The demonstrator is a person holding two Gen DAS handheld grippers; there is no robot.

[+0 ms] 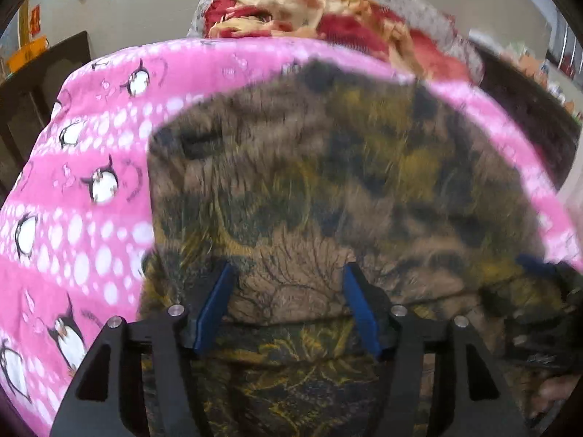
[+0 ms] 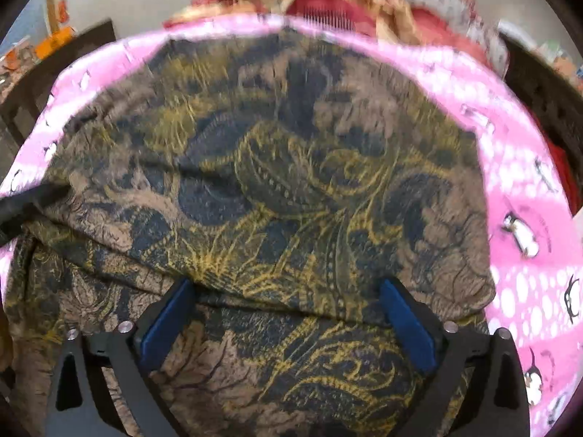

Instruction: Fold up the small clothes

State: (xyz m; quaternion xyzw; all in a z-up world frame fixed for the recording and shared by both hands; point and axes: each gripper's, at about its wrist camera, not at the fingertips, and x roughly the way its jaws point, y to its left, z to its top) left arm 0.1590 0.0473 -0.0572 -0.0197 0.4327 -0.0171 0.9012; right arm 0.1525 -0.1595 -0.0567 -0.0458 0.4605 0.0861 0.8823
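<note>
A brown, dark blue and yellow patterned garment (image 1: 328,182) lies spread and partly folded on a pink penguin-print sheet (image 1: 91,167). Beyond it sits a heap of red and cream cloth (image 1: 309,11).

The left gripper (image 1: 288,284) hovers over the garment's folded near edge, its blue fingers (image 1: 215,306) partway apart and pinching nothing.

The right gripper (image 2: 288,298) hangs over the same garment (image 2: 291,167), its fingers (image 2: 404,324) spread wide with only cloth lying beneath them, none of it gripped. The pink sheet (image 2: 528,189) shows along the right edge.
</note>
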